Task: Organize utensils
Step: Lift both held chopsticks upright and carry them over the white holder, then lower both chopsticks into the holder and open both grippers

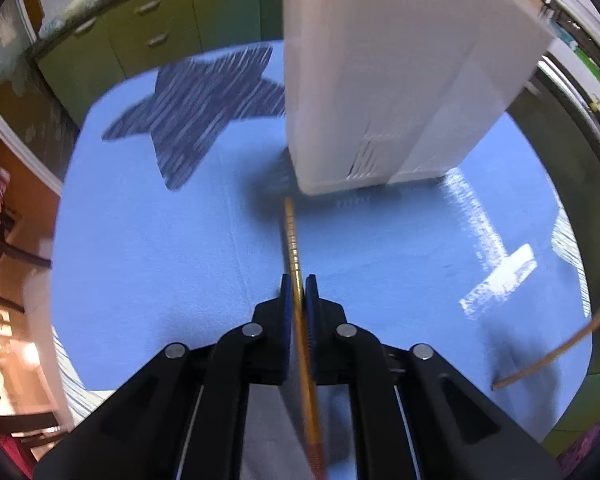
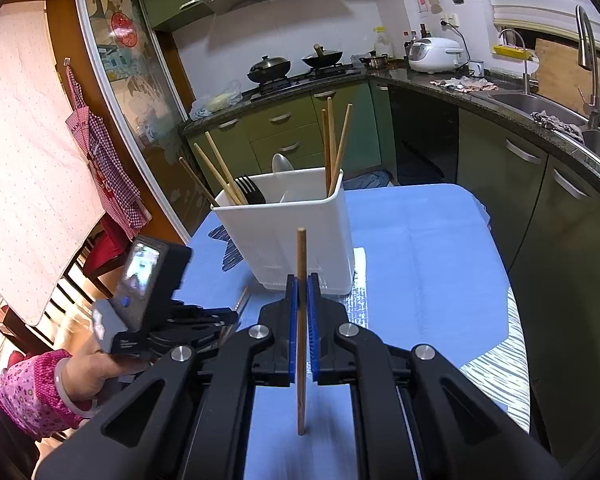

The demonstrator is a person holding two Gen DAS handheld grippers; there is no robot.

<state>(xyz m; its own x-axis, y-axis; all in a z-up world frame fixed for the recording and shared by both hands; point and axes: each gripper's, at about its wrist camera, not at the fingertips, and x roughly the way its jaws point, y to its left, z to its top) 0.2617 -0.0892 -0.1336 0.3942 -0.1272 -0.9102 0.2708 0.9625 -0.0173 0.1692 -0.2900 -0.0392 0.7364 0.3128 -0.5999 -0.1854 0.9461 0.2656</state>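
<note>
Right now my left gripper (image 1: 299, 294) is clamped on a chopstick (image 1: 292, 240), held low over the blue tablecloth (image 1: 160, 260) with its tip near the base of the white utensil holder (image 1: 380, 80). My right gripper (image 2: 301, 294) pinches another chopstick (image 2: 301, 256) upright, level before the holder (image 2: 296, 236), which stands on the cloth.

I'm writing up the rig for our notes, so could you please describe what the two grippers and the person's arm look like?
Both grippers, left and right, are matte black linkages with round silver pivot pins and blue ribbed pads on the fingers. The left gripper carries a black camera with a lit screen. The left hand emerges from a pink floral sleeve. No cables show.
</note>
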